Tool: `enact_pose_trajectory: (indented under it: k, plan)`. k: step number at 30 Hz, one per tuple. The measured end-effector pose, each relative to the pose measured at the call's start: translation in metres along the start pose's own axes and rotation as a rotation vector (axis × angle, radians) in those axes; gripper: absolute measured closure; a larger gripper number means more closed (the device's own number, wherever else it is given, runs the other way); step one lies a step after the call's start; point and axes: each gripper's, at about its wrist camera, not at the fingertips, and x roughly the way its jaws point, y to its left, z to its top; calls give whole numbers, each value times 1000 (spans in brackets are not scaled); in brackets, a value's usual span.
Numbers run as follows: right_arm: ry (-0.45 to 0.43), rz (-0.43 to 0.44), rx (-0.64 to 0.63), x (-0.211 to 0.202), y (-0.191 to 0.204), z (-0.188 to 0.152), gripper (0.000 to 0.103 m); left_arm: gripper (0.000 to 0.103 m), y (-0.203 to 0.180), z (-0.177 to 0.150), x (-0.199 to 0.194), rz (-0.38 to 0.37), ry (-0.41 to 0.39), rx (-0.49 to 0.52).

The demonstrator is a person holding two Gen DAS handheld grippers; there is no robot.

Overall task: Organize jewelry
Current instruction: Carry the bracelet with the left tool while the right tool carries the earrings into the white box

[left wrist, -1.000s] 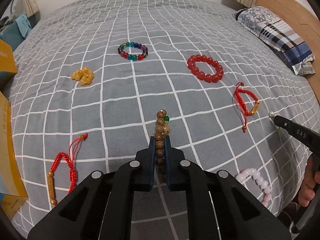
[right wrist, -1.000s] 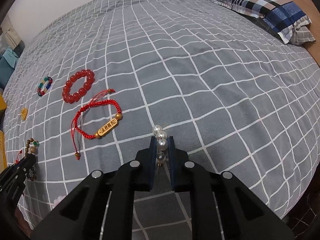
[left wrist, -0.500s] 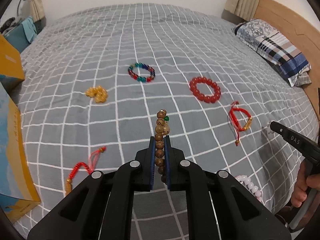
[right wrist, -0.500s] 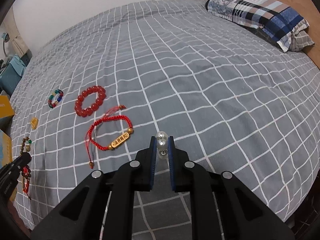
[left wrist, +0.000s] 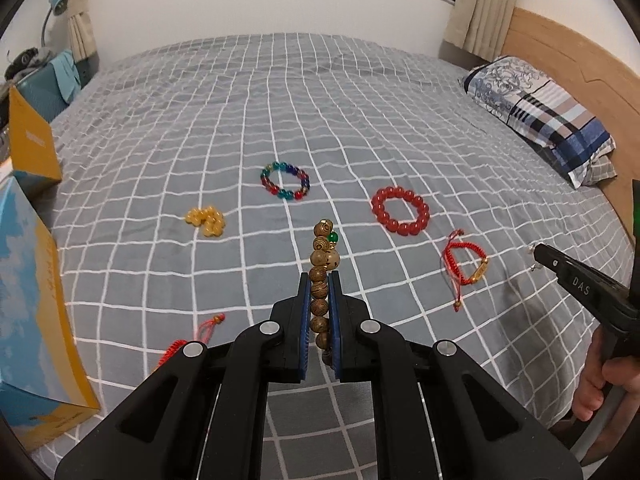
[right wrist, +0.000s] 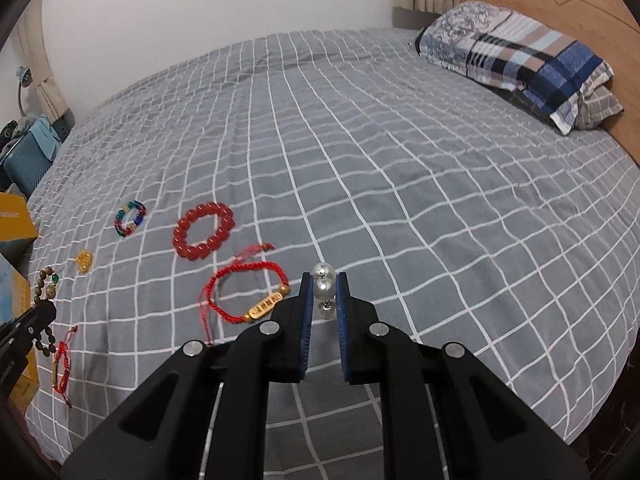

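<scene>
Left gripper point(left wrist: 320, 280): fingers clamped on the wooden bead bracelet point(left wrist: 321, 276), beads sticking out past the tips, rest hanging below. Right gripper point(right wrist: 323, 280): fingers pinched on the pearl piece point(right wrist: 323, 286). Both have lifted off the bed point(left wrist: 360, 120) over the last second; the bedspread now sits lower in both views and the wall shows, so both pieces are clear of the cover and carried. Likely next: move them to wherever they get sorted.

Still lying on the bed, left view: red cord bracelet point(left wrist: 466, 266) at 3 o'clock of the fingers, another red cord point(left wrist: 200, 330) at 8, yellow beads point(left wrist: 206, 219) at 10, multicolour bracelet point(left wrist: 285, 181) at 11, red bead bracelet point(left wrist: 400, 210) at 1.

Only the left view shows the blue-yellow box point(left wrist: 32, 300) fully and the hand point(left wrist: 600, 384) on the right handle. Only the right view shows the pearls clearly and the gold plate on the cord bracelet.
</scene>
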Motion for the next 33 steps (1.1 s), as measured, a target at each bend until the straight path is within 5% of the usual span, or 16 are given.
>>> enact_pose_trajectory:
  k: [15,33]
  plan:
    - [-58,53,-93,-50,62,21,92,95,54,20,-74,80,-71,-38]
    - [-150,241,-336,-124,252,19,92,95,184,-2,-150,251,-111,-189]
